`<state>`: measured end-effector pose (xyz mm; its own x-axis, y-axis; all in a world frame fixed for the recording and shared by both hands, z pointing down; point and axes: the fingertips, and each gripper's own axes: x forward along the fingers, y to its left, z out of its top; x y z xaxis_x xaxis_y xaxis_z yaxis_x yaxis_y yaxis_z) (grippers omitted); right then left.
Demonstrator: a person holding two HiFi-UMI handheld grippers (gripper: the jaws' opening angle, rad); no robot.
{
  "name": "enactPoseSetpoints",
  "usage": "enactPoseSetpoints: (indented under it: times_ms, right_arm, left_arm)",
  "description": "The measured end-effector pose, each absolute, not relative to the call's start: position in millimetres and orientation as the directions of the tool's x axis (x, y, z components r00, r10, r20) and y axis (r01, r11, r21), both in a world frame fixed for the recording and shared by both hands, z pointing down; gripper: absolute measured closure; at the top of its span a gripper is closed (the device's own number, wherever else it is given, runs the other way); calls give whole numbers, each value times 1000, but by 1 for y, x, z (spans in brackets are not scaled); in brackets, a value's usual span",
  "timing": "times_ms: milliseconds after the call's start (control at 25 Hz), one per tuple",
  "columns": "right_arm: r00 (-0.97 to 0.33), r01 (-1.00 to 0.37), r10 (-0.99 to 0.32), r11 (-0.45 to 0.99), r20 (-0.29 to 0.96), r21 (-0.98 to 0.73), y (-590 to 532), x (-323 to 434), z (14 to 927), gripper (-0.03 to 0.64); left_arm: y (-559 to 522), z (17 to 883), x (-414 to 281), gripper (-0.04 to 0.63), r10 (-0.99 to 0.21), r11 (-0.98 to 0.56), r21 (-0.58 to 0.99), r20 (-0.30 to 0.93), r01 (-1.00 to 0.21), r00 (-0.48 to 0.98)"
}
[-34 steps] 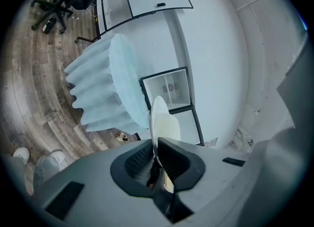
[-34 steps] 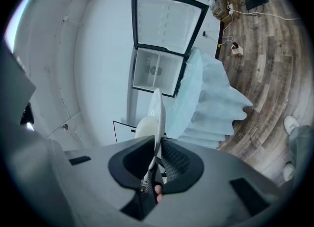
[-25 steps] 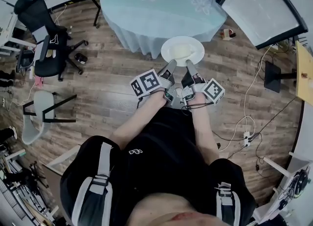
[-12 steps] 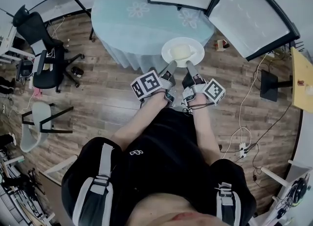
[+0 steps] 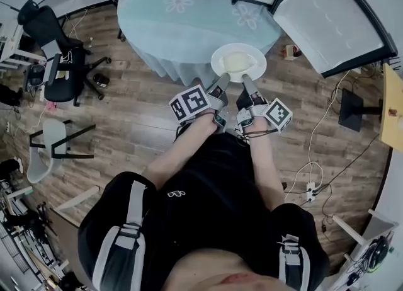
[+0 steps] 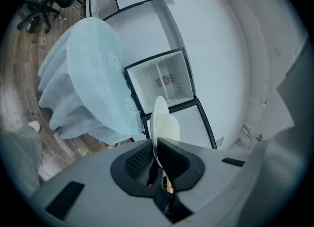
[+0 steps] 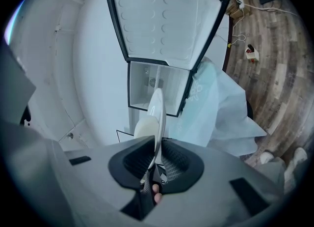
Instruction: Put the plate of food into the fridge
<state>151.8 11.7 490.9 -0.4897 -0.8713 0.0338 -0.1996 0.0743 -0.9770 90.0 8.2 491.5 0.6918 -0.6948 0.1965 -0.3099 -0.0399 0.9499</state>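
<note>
A white plate (image 5: 238, 62) with pale yellow food (image 5: 233, 62) hangs level above the floor, beside the front edge of the round table (image 5: 182, 19). My left gripper (image 5: 221, 82) and right gripper (image 5: 245, 82) each pinch its near rim, side by side. In the left gripper view the plate (image 6: 159, 118) stands edge-on between the pads of the left gripper (image 6: 158, 148), whose jaws have just been closing on it. The right gripper (image 7: 157, 156) clamps the plate (image 7: 156, 107) likewise. Ahead stands the white fridge (image 7: 153, 89) with its door (image 7: 162, 22) swung open.
The table wears a pale blue cloth (image 6: 93, 73) that hangs to the wooden floor. A black office chair (image 5: 53, 38) and a white chair (image 5: 47, 151) stand to the left. Cables and a power strip (image 5: 310, 190) lie on the floor to the right.
Both grippers have carried the plate sideways along the table's edge, nearer the open fridge. The grip on the rim looks the same.
</note>
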Motion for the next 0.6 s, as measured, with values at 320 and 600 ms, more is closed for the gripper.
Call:
enactPoseSetpoints:
  times_ms: [320, 600]
  right_arm:
    - [-462, -194, -886, 59, 38, -979, -8, 169, 497, 572]
    - [-477, -192, -877, 38, 59, -981, -52, 161, 505, 572]
  left_arm:
    - [-13, 497, 107, 571, -669, -46, 954, 191, -296, 718]
    - [-57, 503, 100, 571, -678, -28, 949, 213, -315, 704]
